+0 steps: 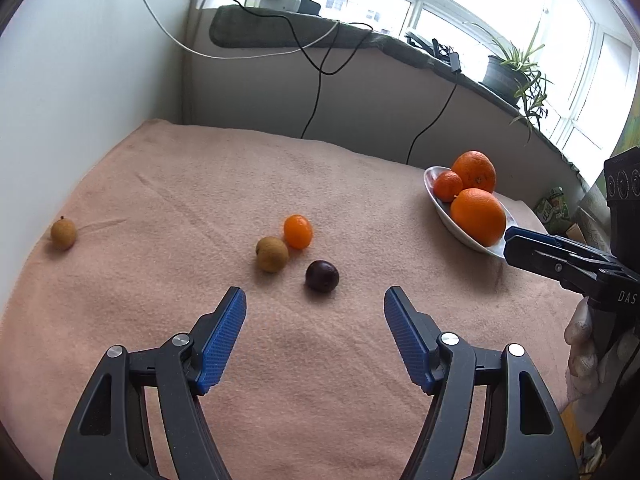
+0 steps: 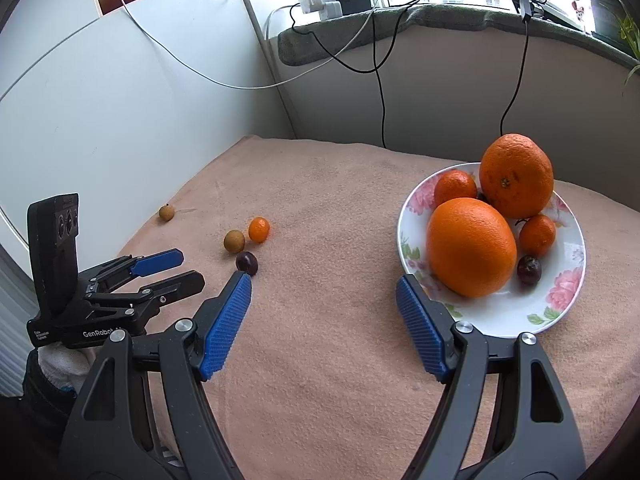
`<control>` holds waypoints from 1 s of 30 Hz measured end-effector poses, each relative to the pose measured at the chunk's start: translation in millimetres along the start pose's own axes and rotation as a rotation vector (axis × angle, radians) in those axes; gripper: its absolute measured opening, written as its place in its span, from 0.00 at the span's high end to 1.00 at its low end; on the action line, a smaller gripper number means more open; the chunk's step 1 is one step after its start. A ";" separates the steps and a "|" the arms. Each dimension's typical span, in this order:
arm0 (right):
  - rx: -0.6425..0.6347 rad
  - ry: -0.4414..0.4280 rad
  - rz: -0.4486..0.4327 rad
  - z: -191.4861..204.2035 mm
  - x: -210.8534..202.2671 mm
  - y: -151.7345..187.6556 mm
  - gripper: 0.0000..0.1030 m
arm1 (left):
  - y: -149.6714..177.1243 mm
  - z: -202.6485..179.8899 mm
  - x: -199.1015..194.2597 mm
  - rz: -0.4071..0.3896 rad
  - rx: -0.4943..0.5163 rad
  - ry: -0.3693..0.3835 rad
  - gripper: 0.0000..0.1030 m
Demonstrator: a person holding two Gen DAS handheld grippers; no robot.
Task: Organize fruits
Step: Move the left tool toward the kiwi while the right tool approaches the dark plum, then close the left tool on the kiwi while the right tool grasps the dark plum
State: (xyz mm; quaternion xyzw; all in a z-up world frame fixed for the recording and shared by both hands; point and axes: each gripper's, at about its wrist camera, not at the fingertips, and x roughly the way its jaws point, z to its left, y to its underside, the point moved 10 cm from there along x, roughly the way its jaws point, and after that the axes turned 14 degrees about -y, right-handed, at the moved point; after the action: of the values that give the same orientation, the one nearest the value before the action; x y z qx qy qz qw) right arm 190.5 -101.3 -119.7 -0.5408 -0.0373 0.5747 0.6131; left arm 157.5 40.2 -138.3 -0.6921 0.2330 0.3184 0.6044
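Blue fingers (image 1: 226, 340) of left gripper (image 1: 315, 296) spread wide, nothing between them, hovering over pink blanket (image 1: 160, 184). Dark plum (image 1: 322, 276) just beyond the fingertips, roughly centred in the gap, apart from both pads. Brown round fruit (image 1: 272, 254) slightly further out toward the left finger, touching or nearly touching small orange kumquat (image 1: 298, 231) behind it. Second brown fruit (image 1: 63, 233) well apart, far out to the left near the blanket's edge.

Right gripper (image 2: 324, 280) likewise spread, empty, fingers (image 2: 224, 328) above the blanket. Flowered plate (image 2: 560, 292) just past the right finger, its near rim partly hidden behind that finger. On the plate: big orange (image 2: 470, 246) nearest, second big orange (image 2: 516, 176) behind it, small mandarin (image 2: 455, 187) at the back left, another small mandarin (image 2: 537, 235) to the right, dark plum on plate (image 2: 529, 270) beside the near orange.

Same plate seen from the left wrist view as a shallow dish (image 1: 438, 204) far right of the fingers, with the right gripper's tip just beside its near end. Gloved hand (image 1: 582, 344) under that gripper. Cables (image 2: 380, 92) hanging down the wall behind, potted plant (image 1: 516, 72) on the windowsill.
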 end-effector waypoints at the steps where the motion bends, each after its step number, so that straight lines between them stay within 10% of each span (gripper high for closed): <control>1: -0.007 -0.004 0.004 3.7 3.2 0.2 0.25 | -0.2 4.4 1.2 0.001 -0.009 -0.004 0.30; 30: -0.138 -0.065 0.218 49.4 121.8 15.2 0.66 | -17.1 18.6 48.5 0.062 -0.021 0.033 0.61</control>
State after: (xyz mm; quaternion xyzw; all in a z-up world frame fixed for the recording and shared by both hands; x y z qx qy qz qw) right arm 188.4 16.3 -180.3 -0.5636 -0.0374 0.6512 0.5068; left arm 200.0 64.3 -162.8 -0.6962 0.2610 0.3278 0.5828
